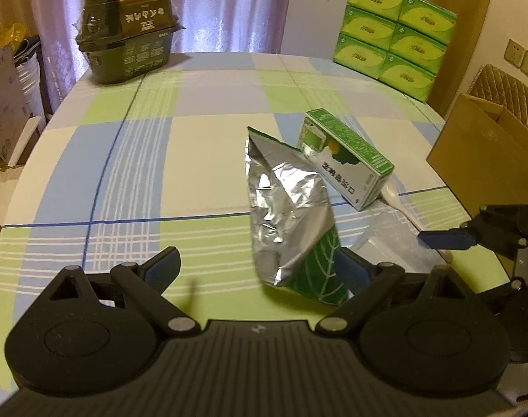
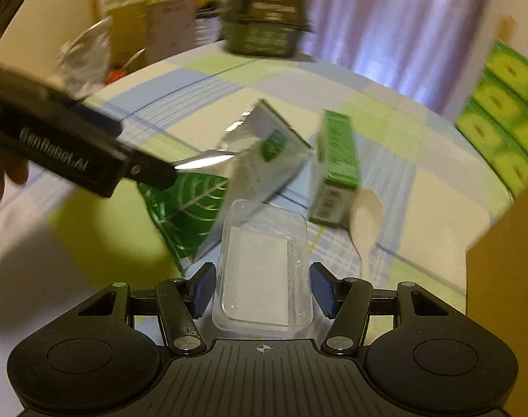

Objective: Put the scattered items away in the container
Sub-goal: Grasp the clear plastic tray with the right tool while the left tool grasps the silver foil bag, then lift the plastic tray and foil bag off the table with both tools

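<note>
Left gripper [image 1: 260, 271] spread wide at bottom of frame, foil bag [image 1: 288, 215] standing between the fingers, touching the right pad or not: cannot tell. Right gripper [image 2: 264, 290] open at bottom centre, clear tray [image 2: 264, 271] between the pads without visible contact. Green box [image 1: 347, 160] and white spoon [image 2: 366, 215] just right of centre. Cardboard box [image 1: 486, 153] at right edge. Dark tub [image 1: 128, 34] upper left on checked cloth [image 1: 194, 139].
</note>
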`<action>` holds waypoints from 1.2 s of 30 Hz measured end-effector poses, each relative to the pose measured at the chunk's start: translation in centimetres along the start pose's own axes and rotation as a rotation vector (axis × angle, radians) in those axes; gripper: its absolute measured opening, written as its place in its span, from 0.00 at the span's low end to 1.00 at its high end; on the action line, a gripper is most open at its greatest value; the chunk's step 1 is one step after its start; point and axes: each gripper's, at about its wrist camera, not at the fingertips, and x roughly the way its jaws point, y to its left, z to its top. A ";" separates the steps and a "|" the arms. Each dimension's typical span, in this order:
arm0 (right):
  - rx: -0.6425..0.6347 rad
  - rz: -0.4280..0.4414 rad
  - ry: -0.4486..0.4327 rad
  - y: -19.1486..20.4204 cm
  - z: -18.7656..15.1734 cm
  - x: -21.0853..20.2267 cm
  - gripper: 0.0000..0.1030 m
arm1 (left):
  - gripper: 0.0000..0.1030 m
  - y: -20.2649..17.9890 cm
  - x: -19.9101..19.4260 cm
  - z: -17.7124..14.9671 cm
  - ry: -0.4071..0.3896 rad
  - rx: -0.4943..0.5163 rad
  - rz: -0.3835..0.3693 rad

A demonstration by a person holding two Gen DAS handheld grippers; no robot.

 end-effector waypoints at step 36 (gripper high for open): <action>0.268 0.025 0.029 -3.5 -6.9 -7.6 0.60 | 0.58 -7.4 -1.8 -4.1 0.301 0.154 -0.040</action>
